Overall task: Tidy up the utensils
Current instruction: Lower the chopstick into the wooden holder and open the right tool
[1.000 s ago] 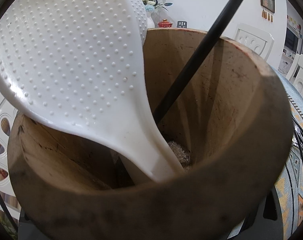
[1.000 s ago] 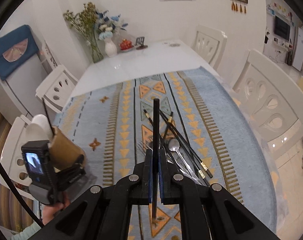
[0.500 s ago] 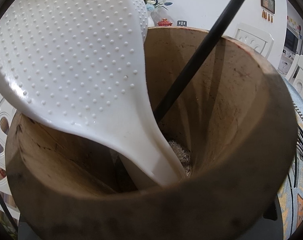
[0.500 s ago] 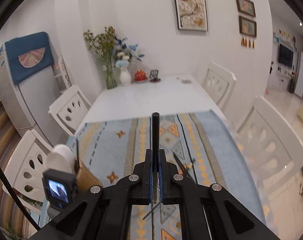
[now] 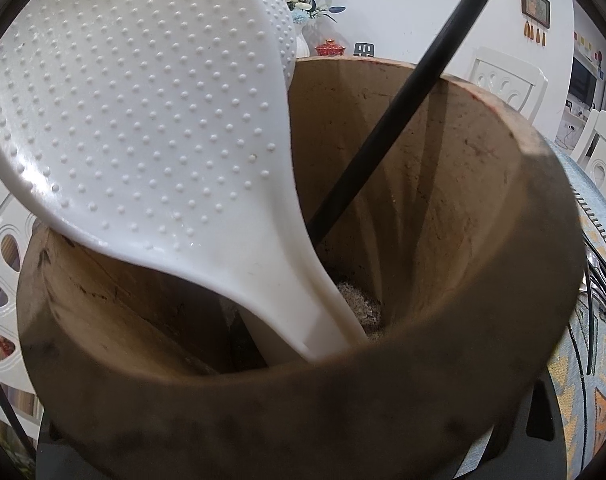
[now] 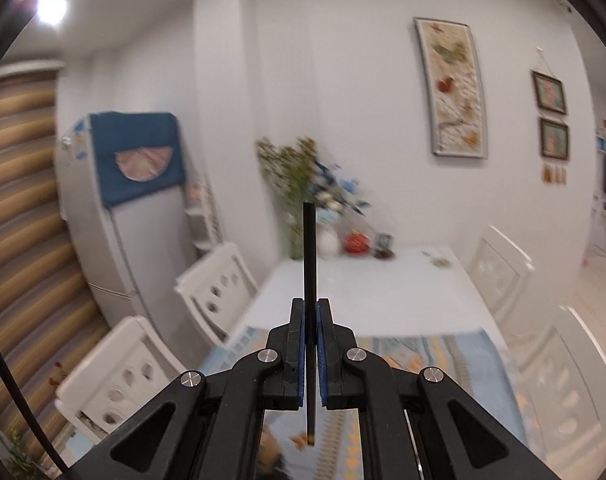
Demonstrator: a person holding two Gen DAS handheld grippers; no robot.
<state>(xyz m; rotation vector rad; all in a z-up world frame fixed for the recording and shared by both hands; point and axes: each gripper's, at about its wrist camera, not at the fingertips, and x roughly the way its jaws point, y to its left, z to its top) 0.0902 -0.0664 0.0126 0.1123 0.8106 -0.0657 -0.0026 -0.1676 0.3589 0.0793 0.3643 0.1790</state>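
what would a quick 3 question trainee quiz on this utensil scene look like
1. True or false: the right gripper has its jaws shut on a black chopstick.
2. What white utensil stands in the brown holder?
3. Which also leans inside the holder: (a) a fork, (b) a black stick, (c) a knife?

Key: 1 true; 2 a dimpled rice paddle; 3 b.
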